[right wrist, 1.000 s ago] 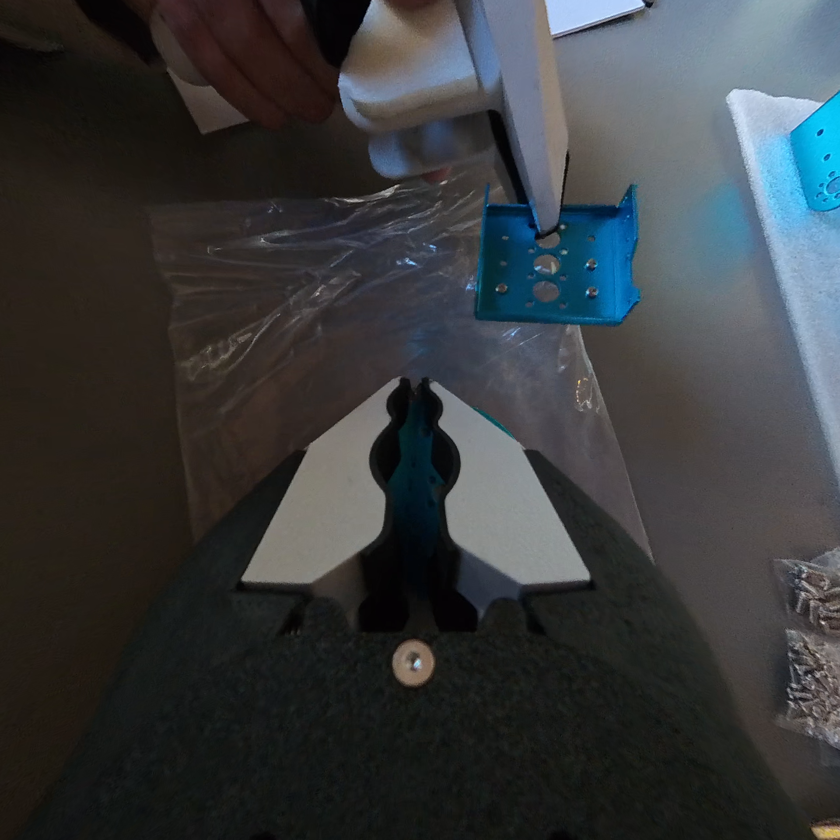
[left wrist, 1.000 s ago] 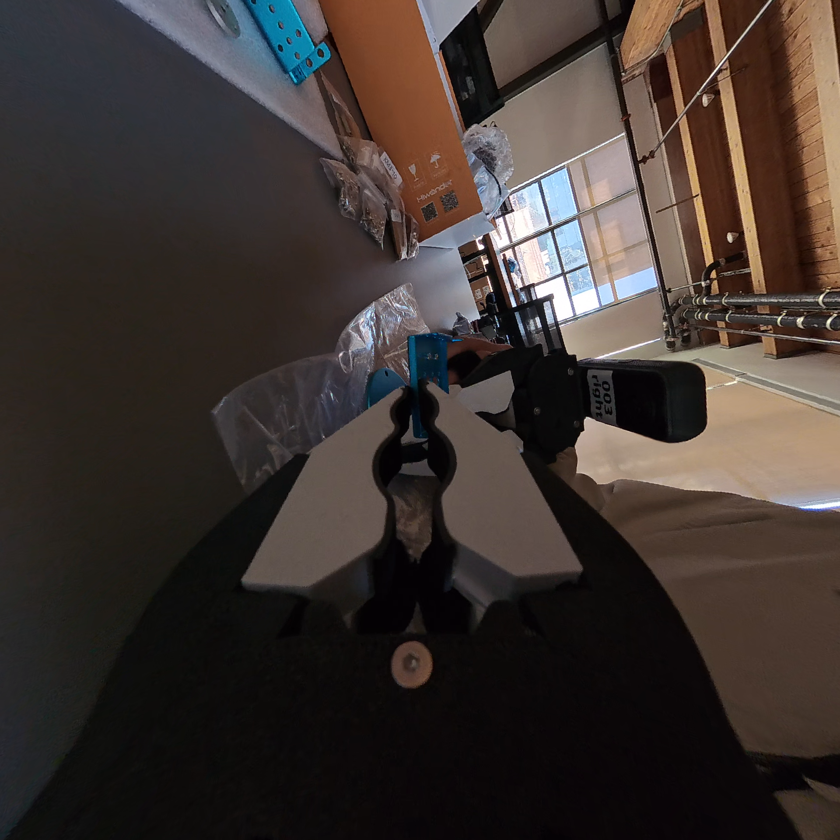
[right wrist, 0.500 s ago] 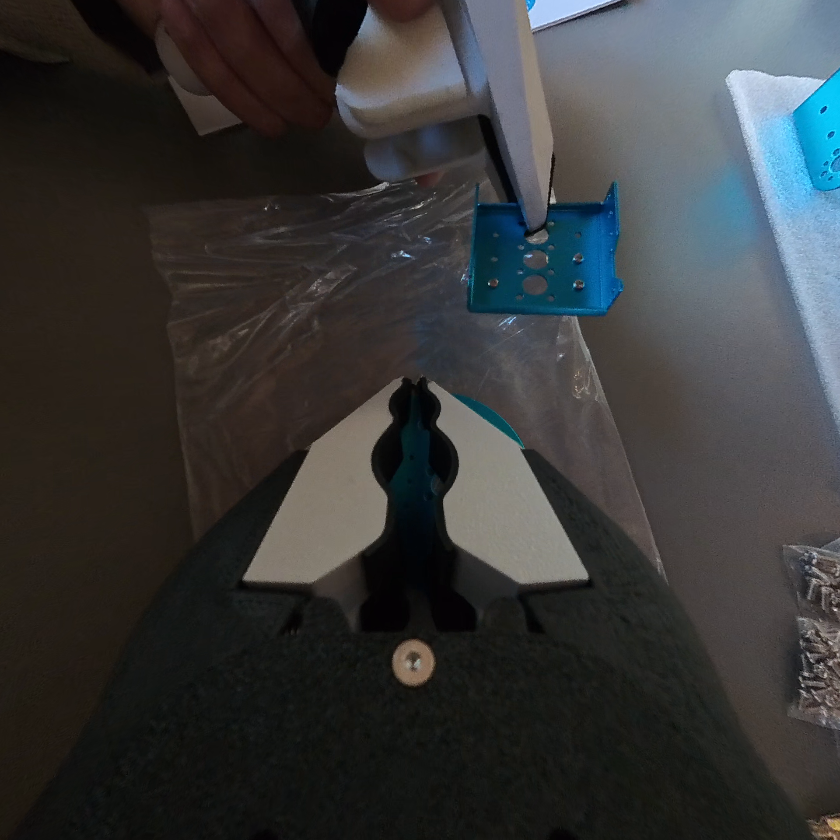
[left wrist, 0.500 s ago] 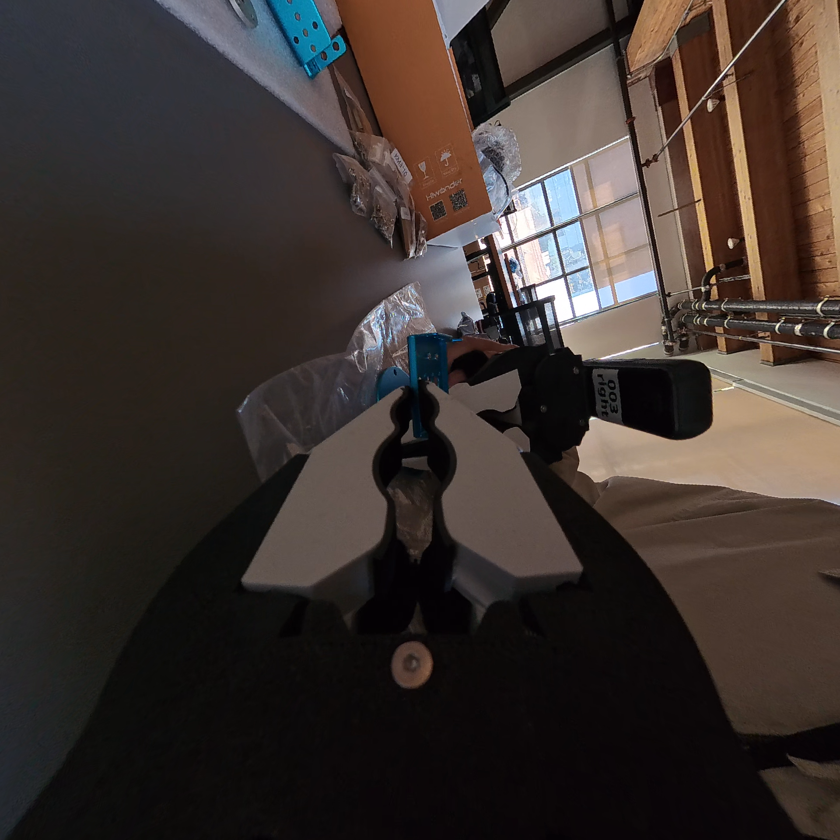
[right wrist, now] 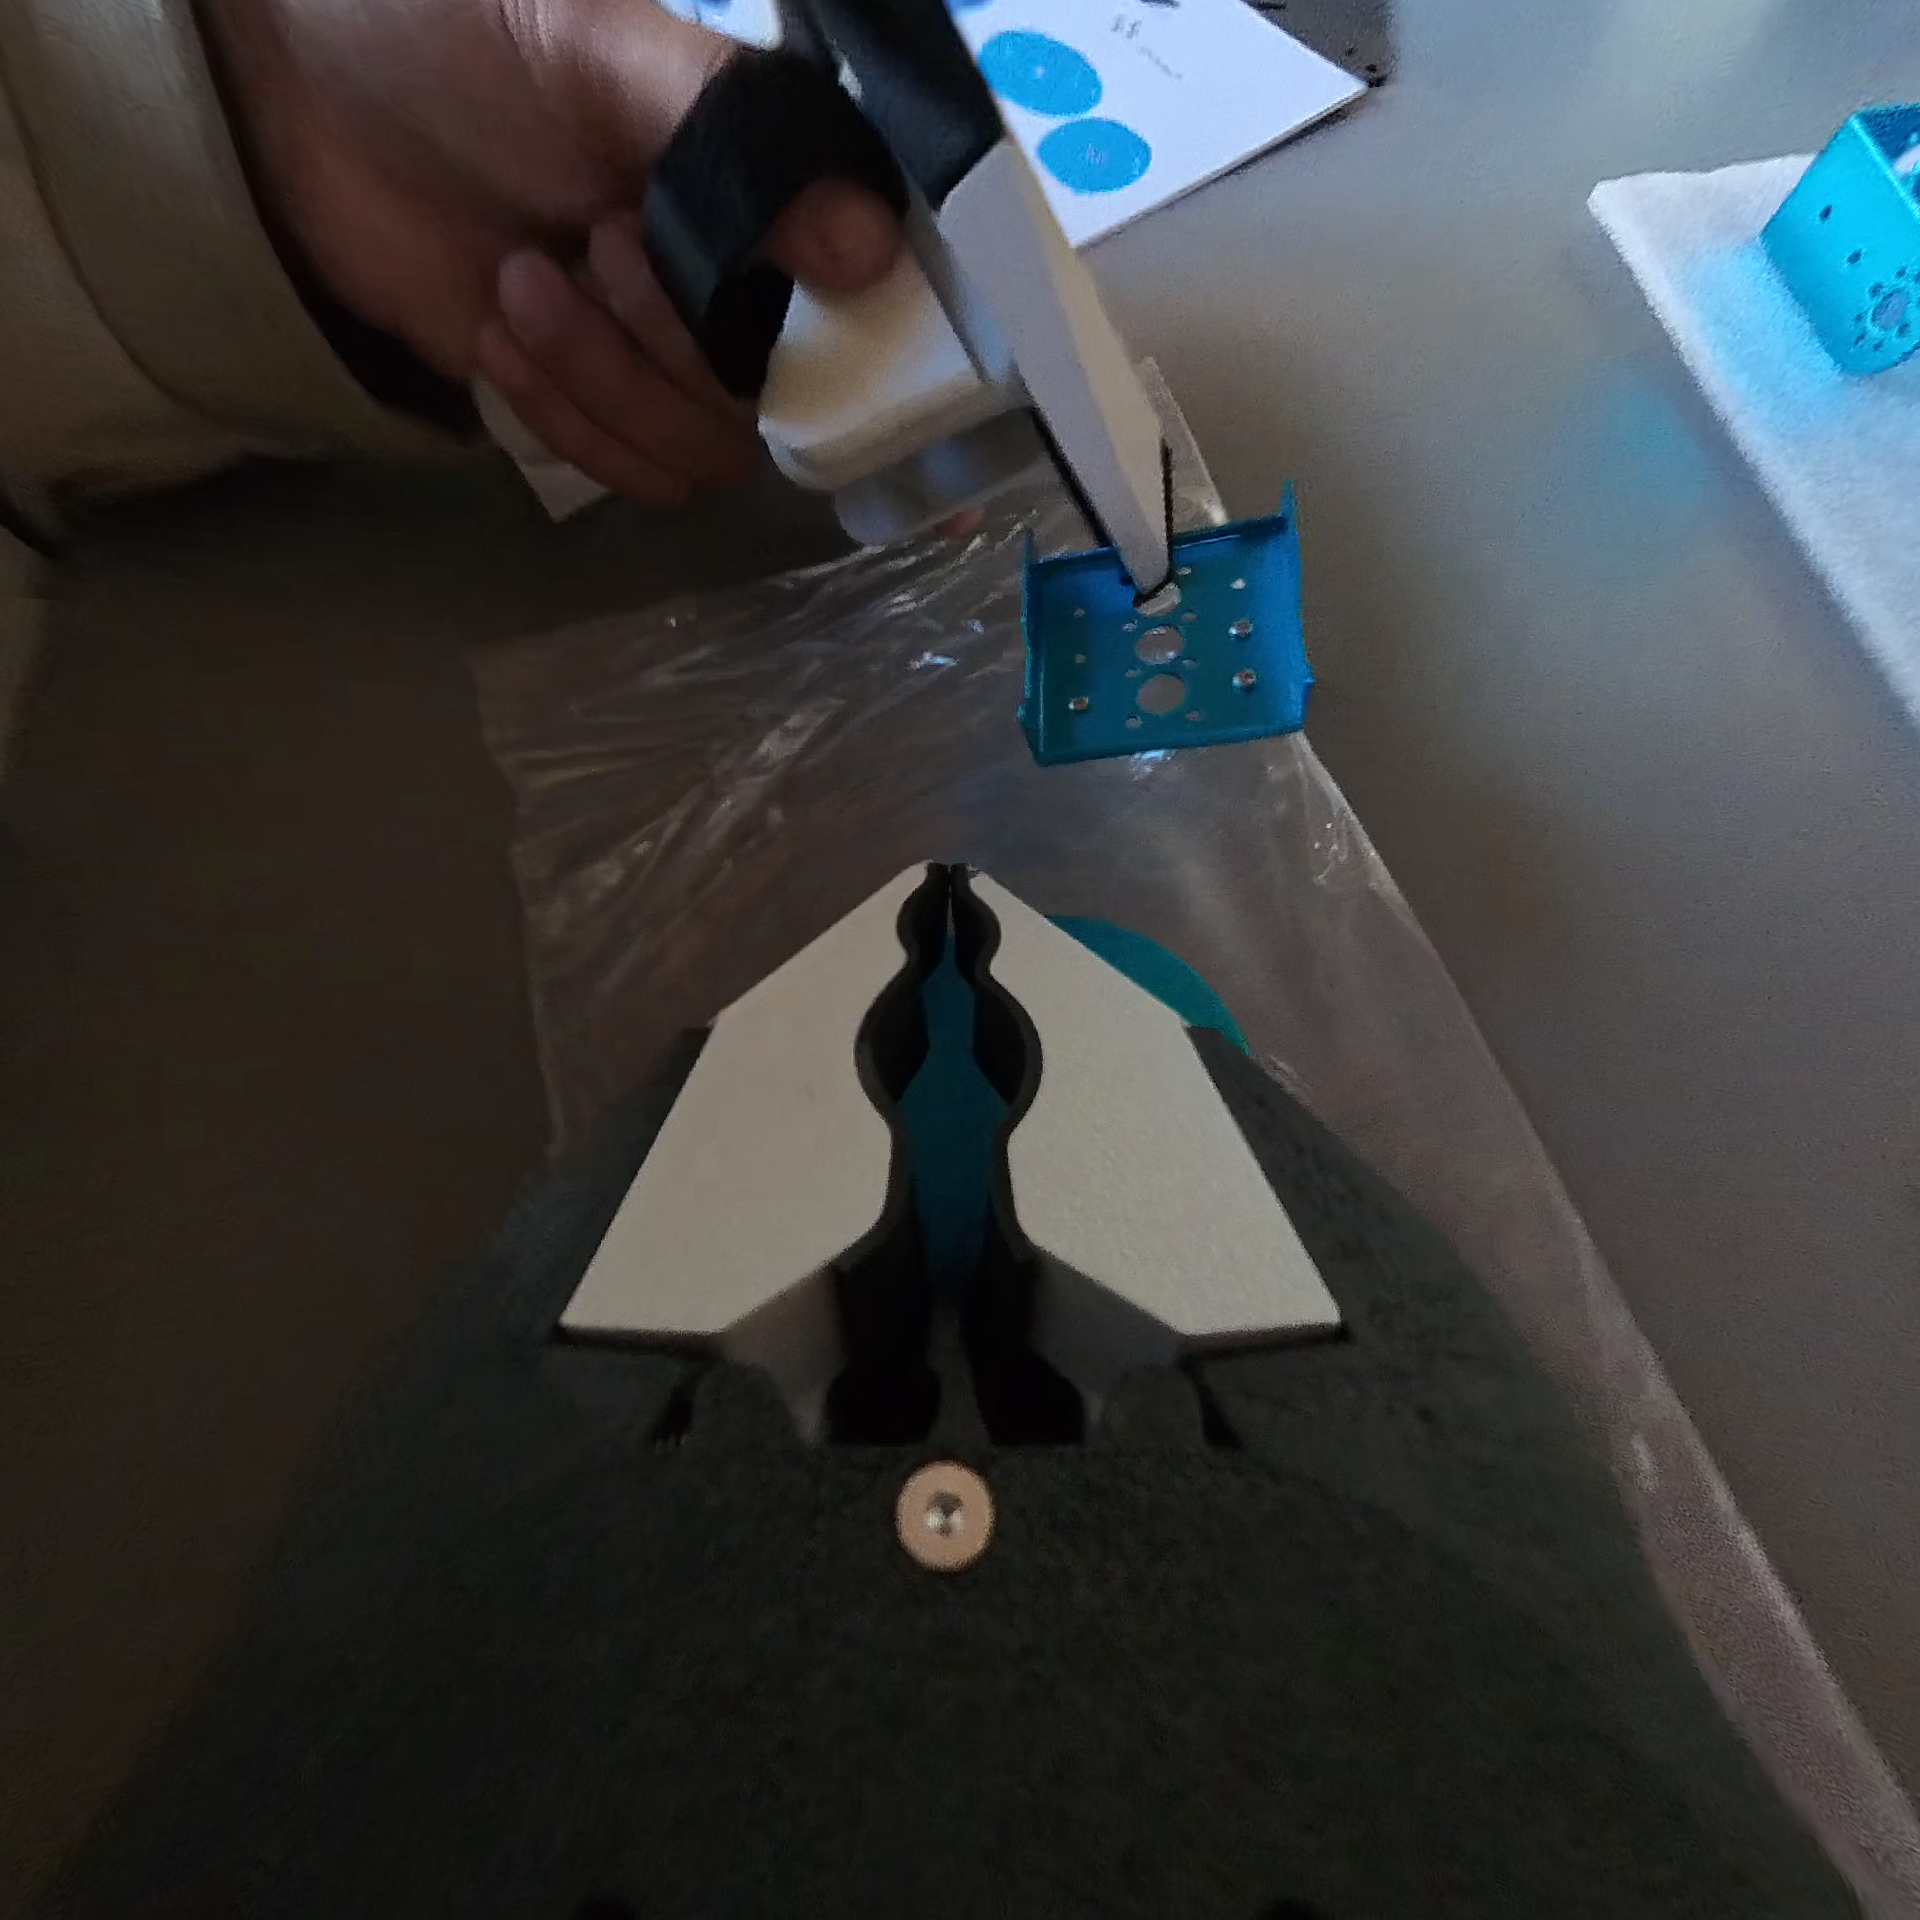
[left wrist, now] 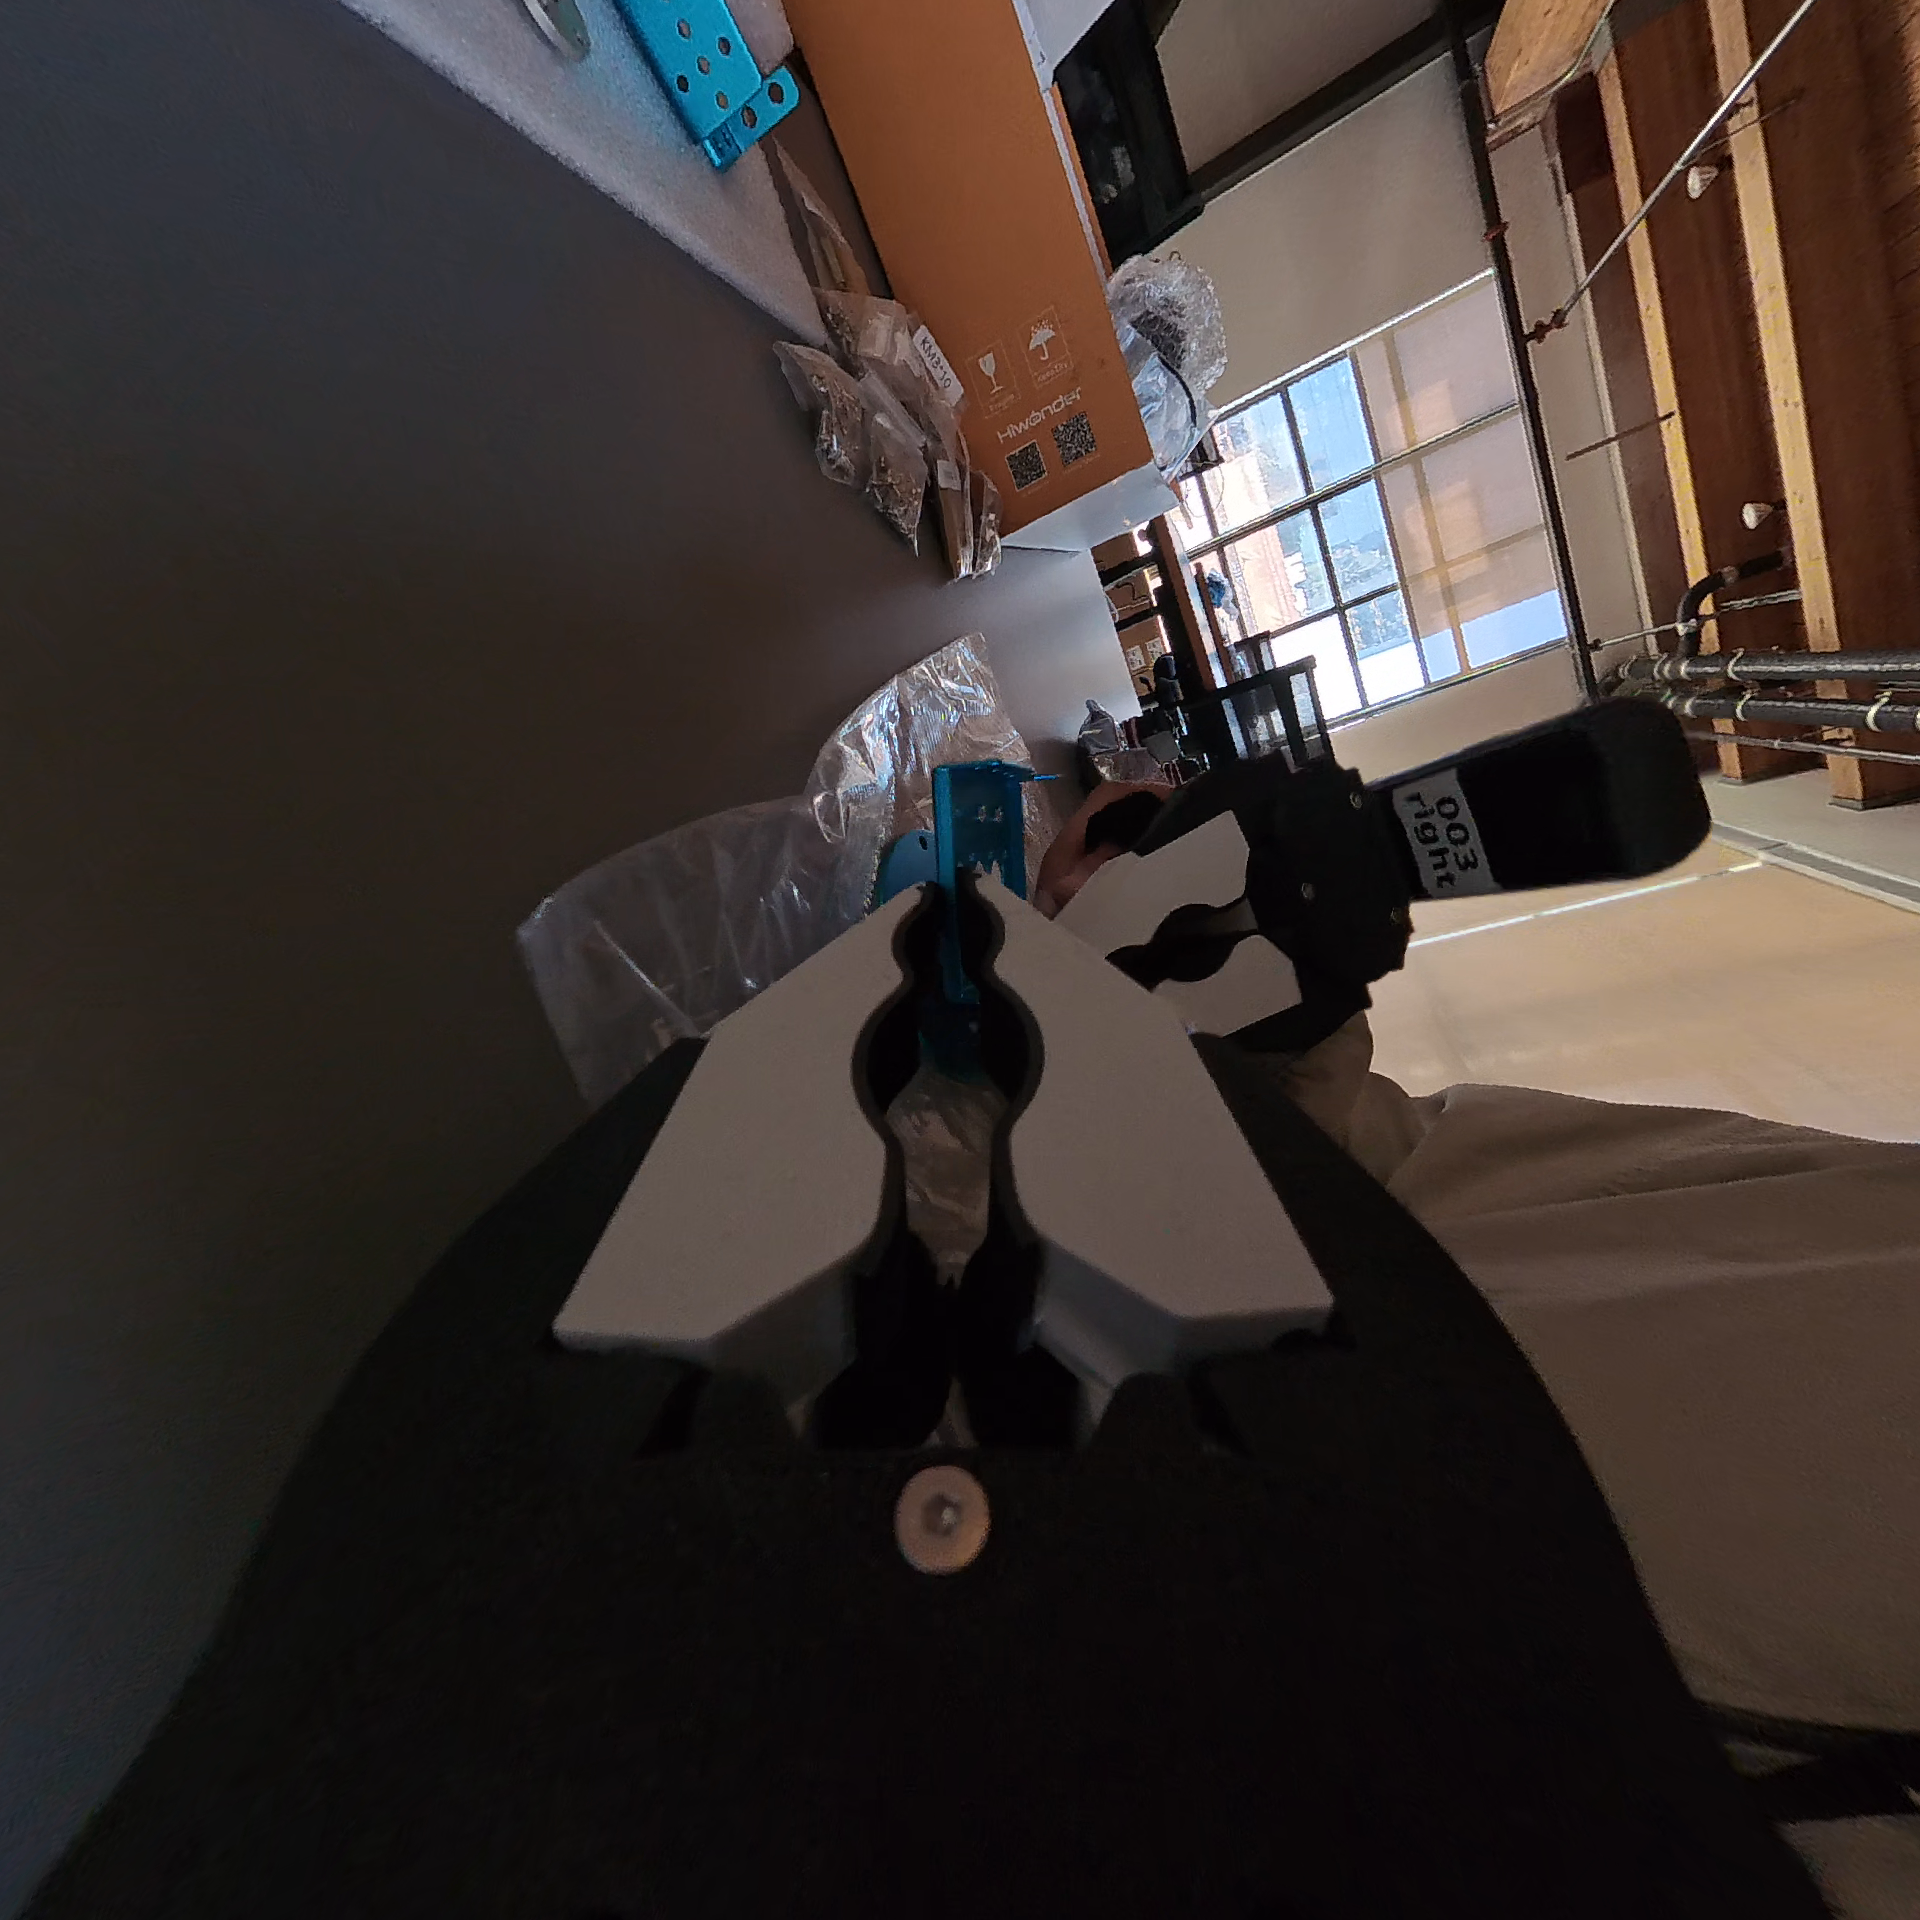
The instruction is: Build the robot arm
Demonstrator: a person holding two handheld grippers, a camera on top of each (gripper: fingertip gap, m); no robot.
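My left gripper (left wrist: 961, 894) is shut on a blue U-shaped metal bracket (left wrist: 977, 831) with holes and holds it by one edge. In the right wrist view, the bracket (right wrist: 1164, 665) hangs from the left gripper (right wrist: 1148, 582) above the far edge of a clear plastic bag (right wrist: 748, 727). My right gripper (right wrist: 951, 873) is shut, with its tips together just over the bag. A blue round disc (right wrist: 1153, 971) lies under it and shows through the gap behind the tips. The left wrist view shows the right gripper (left wrist: 1122, 951) close beside the bracket, and the bag (left wrist: 707, 914).
A white foam sheet (right wrist: 1714, 312) at the right carries another blue bracket (right wrist: 1860, 270). A paper sheet with blue circles (right wrist: 1143, 104) lies at the back. An orange box (left wrist: 966, 260) and small bags of screws (left wrist: 883, 447) stand along the table. A hand (right wrist: 499, 208) holds the left gripper. Tip to tip, the grippers are about 6 cm apart.
The right jaws closed from a narrow gap to tips touching, and the perforated blue piece seen between them earlier is gone from the tips. The left gripper carried the bracket a little farther away.
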